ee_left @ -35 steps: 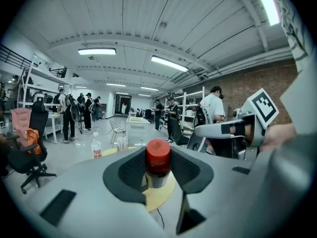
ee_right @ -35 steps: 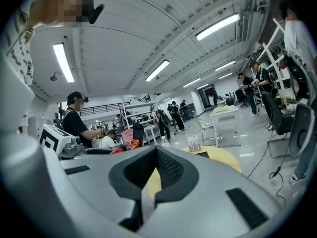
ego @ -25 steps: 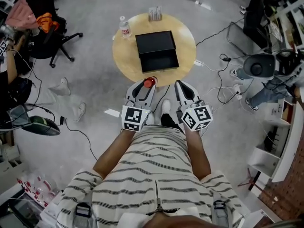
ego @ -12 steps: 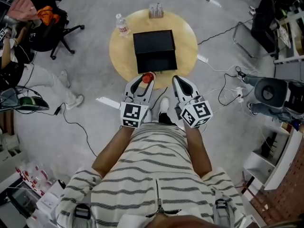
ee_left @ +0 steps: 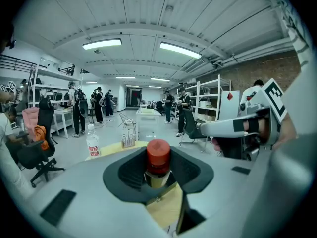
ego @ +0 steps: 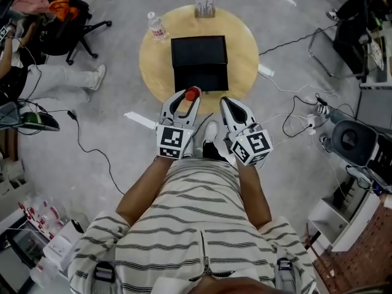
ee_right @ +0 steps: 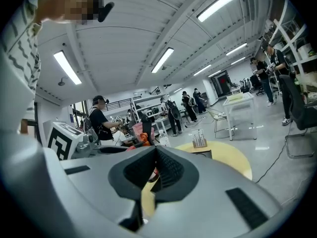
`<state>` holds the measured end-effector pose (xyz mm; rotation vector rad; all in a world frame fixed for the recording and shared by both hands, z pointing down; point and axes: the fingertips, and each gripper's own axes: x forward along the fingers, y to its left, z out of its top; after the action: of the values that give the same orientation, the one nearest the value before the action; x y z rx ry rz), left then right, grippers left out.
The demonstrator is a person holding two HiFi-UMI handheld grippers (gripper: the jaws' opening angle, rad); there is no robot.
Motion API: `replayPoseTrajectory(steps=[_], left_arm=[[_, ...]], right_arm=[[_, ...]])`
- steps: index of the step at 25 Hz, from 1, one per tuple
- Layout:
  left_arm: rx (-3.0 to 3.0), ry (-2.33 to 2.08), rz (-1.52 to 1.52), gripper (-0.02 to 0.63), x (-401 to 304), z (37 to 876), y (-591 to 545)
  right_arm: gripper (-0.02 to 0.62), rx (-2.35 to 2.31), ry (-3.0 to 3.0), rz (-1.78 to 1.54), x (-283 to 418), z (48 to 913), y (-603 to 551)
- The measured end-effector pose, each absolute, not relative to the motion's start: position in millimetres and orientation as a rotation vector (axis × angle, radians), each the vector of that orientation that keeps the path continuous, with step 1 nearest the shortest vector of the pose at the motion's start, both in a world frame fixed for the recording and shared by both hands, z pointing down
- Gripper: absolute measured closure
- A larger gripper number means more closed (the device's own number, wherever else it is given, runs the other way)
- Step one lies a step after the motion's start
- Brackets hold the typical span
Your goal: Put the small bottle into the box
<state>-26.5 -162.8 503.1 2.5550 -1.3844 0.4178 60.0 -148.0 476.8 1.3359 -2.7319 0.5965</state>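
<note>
While the small bottle (ee_left: 158, 163) stands upright between the black ribbed pads of my left gripper (ego: 187, 100), which clamp its pale body, only its round red cap shows clearly; its base is hidden. It hangs over the near rim of the one round wooden table (ego: 245, 54), just short of the single open black box (ego: 198, 52). My right gripper (ego: 230, 105), pads pressed together, carries nothing. One clear water bottle (ego: 155, 25) stands beyond; a small rack (ego: 204, 7) is indistinct.
</note>
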Motion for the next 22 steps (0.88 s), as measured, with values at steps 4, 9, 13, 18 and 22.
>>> replayPoseTrajectory(steps=[4, 9, 13, 18, 22], left_arm=[[2.525, -1.394, 0.425, 0.451, -26.5, 511.4, -175.4], [2.470, -1.406, 0.425, 0.451, -25.2, 525.1, -188.7], [2.450, -1.403, 0.451, 0.451, -21.8, 538.2, -202.0], [2.429, -1.408, 0.474, 0.451, -21.1, 550.0, -209.5], [2.422, -1.407, 0.489, 0.451, -19.8, 556.1, -215.3]], right_arm=[[0.580, 1.322, -2.732, 0.635, 62.7, 482.9, -151.1], [0.578, 1.316, -2.720, 0.663, 71.1, 489.1, -155.1], [0.578, 1.303, -2.713, 0.694, 72.7, 497.5, -160.8], [0.578, 1.268, -2.714, 0.716, 68.3, 508.1, -167.0], [0.578, 1.257, -2.712, 0.724, 67.2, 510.7, -173.9]])
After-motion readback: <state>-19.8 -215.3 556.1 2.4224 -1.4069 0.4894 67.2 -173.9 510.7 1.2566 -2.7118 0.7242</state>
